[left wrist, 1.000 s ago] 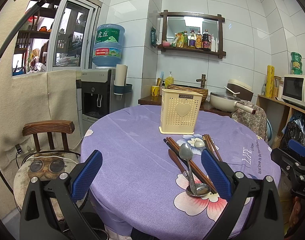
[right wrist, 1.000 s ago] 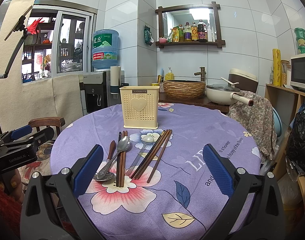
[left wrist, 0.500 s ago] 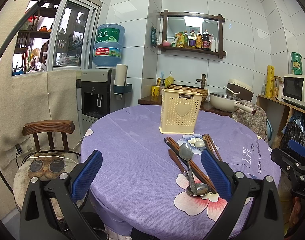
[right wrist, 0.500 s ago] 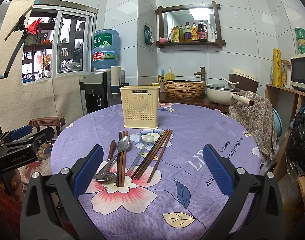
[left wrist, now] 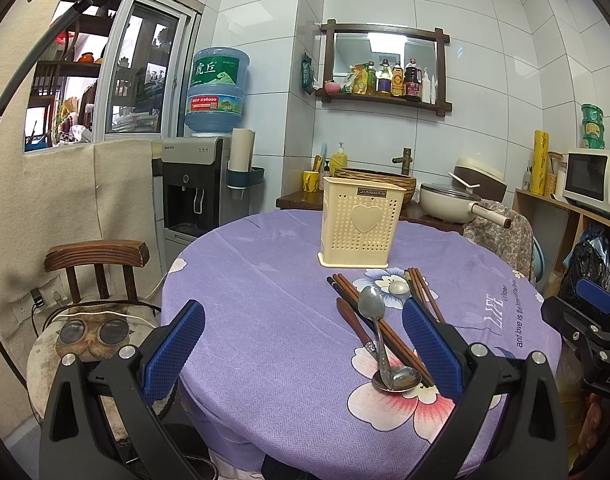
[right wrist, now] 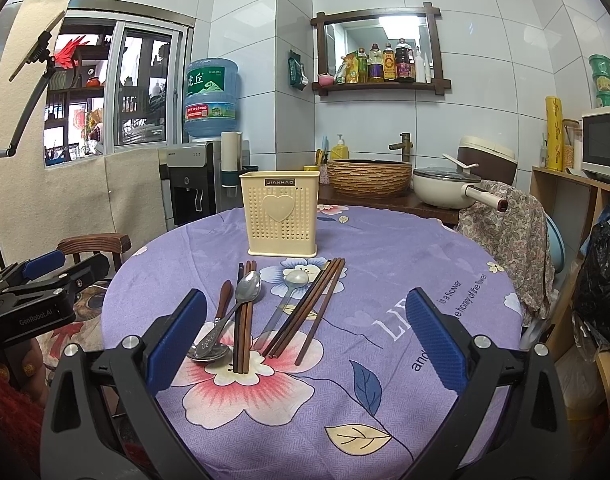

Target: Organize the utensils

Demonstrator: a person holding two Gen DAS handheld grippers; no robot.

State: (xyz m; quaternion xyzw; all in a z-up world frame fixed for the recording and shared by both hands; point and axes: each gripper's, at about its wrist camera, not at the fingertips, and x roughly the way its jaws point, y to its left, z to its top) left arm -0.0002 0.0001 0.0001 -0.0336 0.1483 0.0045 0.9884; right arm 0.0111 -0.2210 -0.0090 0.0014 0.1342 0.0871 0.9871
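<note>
Spoons and chopsticks lie on a round purple table, near a cream holder.
Both the left gripper (left wrist: 303, 346) and right gripper (right wrist: 305, 332) are wide open, empty. Chopsticks (right wrist: 305, 312) and spoons (right wrist: 241, 300) run lengthwise near-to-far, toward the holder (right wrist: 280, 216).

Across the earlier pictures and this moment, nothing visibly changes. The spoons and brown chopsticks lie on the purple flowered tablecloth (right wrist: 385, 248) in the same arrangement, and neither blue-padded gripper shifts in either wrist view; their jaws are as wide apart as before.
</note>
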